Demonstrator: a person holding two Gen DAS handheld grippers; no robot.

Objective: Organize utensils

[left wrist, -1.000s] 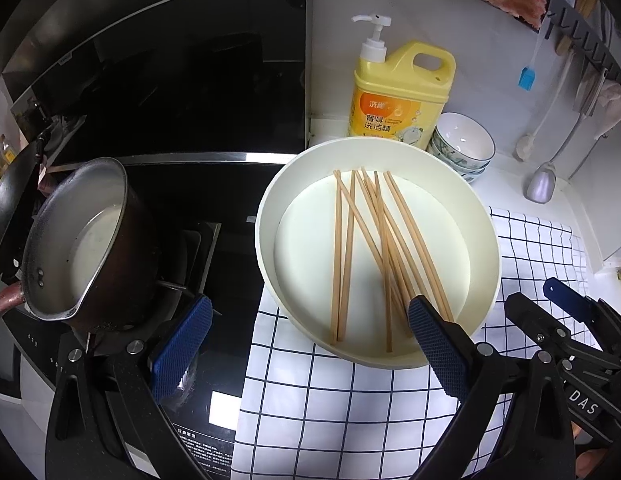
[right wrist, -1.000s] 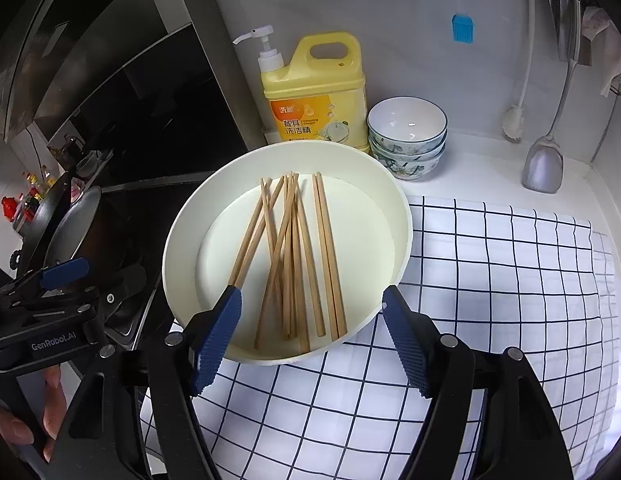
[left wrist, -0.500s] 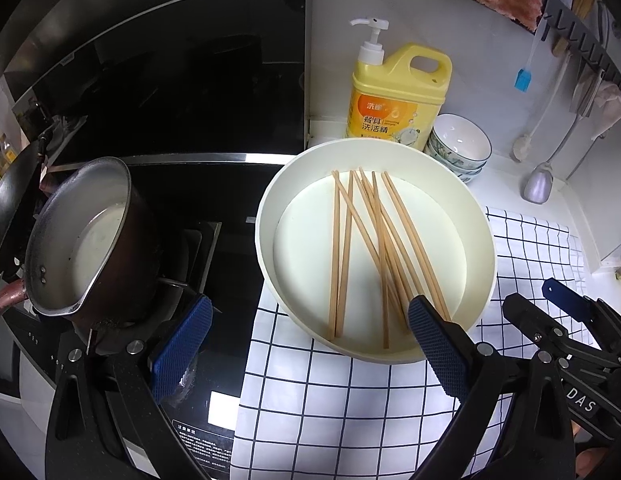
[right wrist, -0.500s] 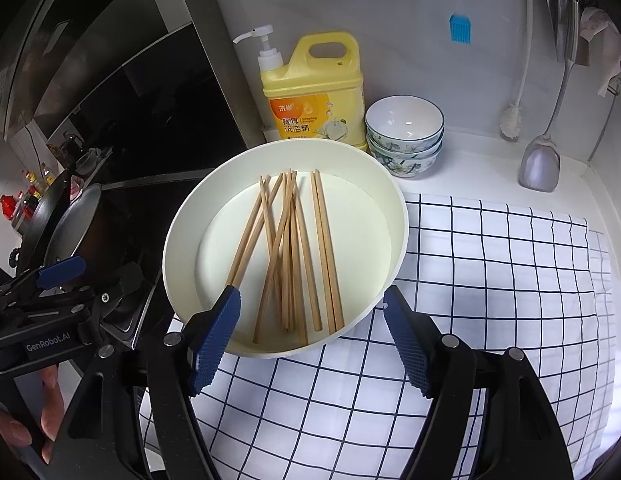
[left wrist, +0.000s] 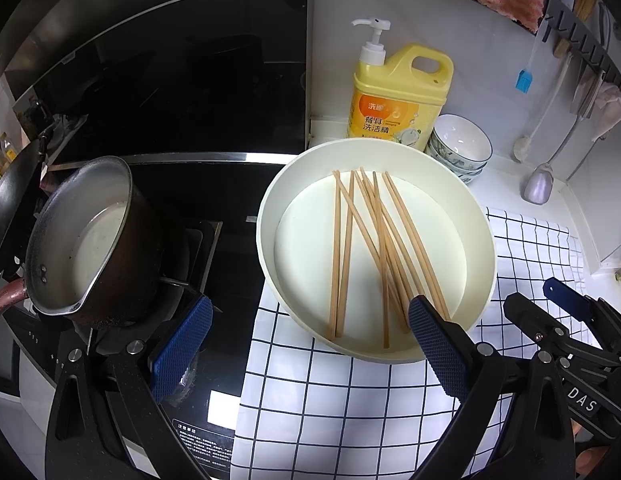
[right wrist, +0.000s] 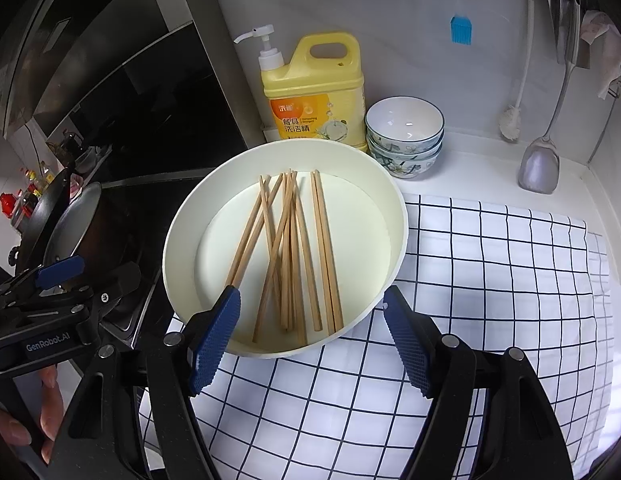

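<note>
The chopsticks [right wrist: 294, 256] lie loose and crossed inside the white basin [right wrist: 182, 240], as half a second before; only both cameras pulled back slightly. The right gripper [right wrist: 310, 336] and left gripper [left wrist: 310, 354] are spread wide, holding nothing. Only the left view shows the pot [left wrist: 82, 236], left of the basin.

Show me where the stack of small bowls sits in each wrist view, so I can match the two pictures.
Left wrist view: the stack of bowls is upper right of centre, just beyond the white dish's far-right rim.
Right wrist view: the stack of bowls is above centre, slightly right, also beyond the dish's far rim.
Shared landmark: the yellow soap bottle stands immediately left of the bowls in both.
</note>
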